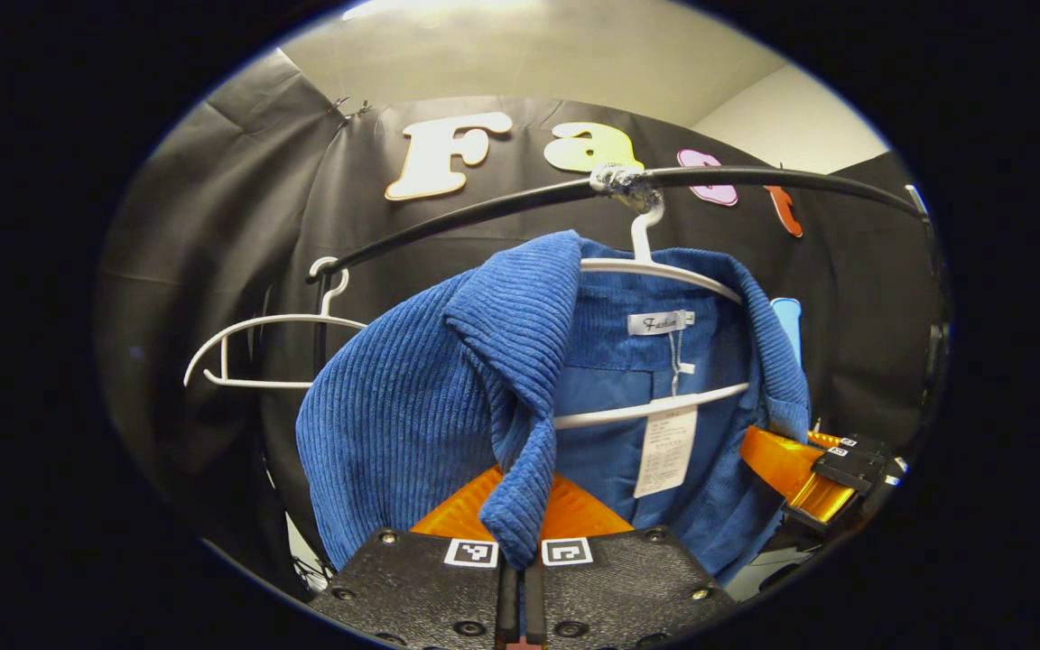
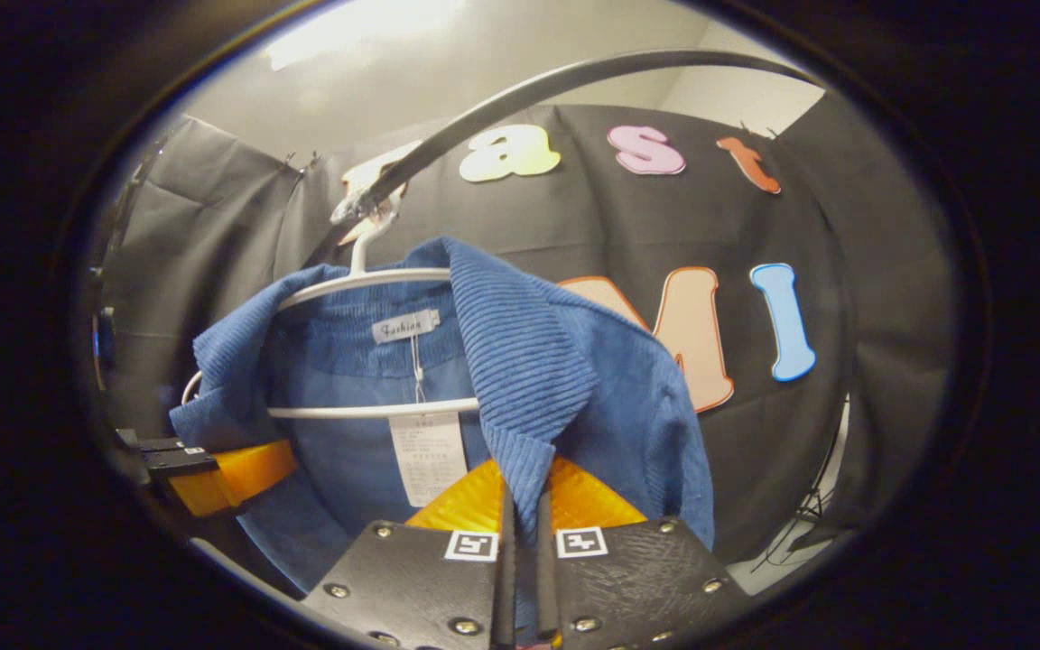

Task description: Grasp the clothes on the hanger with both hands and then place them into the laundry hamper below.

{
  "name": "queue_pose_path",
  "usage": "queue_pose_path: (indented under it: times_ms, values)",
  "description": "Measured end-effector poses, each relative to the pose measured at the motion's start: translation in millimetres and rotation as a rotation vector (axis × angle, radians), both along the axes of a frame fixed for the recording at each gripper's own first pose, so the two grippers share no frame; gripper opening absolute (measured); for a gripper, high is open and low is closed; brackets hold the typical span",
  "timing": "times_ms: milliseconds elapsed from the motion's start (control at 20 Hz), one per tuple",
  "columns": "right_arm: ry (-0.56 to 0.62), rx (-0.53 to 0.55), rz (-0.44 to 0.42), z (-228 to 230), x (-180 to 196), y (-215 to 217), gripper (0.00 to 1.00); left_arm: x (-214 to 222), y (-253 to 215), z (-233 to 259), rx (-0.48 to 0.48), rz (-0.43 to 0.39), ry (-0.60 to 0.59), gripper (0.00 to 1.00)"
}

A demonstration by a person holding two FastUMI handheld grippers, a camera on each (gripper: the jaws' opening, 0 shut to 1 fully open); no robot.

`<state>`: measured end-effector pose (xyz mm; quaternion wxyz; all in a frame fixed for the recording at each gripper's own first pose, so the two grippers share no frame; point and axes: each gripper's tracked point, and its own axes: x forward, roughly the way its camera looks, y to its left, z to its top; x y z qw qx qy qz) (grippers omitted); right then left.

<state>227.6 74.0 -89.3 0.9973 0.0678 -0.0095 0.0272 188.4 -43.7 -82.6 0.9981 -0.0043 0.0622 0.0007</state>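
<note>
A blue corduroy jacket (image 1: 412, 406) hangs on a white hanger (image 1: 664, 271) from a black rail (image 1: 484, 212). My left gripper (image 1: 518, 564) is shut on the tip of one collar lapel, which droops between its fingers. In the right gripper view the same blue jacket (image 2: 592, 397) hangs on the white hanger (image 2: 366, 280), and my right gripper (image 2: 522, 542) is shut on the other lapel's edge. The right gripper (image 1: 831, 474) also shows at the far right of the left gripper view, and the left gripper (image 2: 204, 469) at the left of the right gripper view. A paper tag (image 1: 666, 447) dangles inside the collar.
An empty white hanger (image 1: 258, 348) hangs farther left on the black rail. The rail (image 2: 574, 77) arches overhead in the right gripper view. Black cloth walls stand close behind the jacket. Some cables (image 2: 800, 533) lie low at the right.
</note>
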Motion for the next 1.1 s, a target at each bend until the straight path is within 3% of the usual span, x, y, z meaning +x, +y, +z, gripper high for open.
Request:
queue_pose_path:
  times_ms: [450, 750, 1100]
  values:
    - [0.038, -0.051, 0.048, 27.0, -33.7, 2.6, 0.09, -31.6, 25.6, 40.8, -0.01, -0.01, 0.002, 0.04]
    - [0.008, -0.052, -0.027, 55.9, -37.9, -38.0, 0.09, -39.4, 49.3, 63.6, 0.04, 0.01, -0.033, 0.03]
    - [-0.018, -0.097, -0.119, 73.8, -22.3, -82.4, 0.09, -34.5, 79.2, 84.0, -0.021, 0.01, -0.078, 0.04]
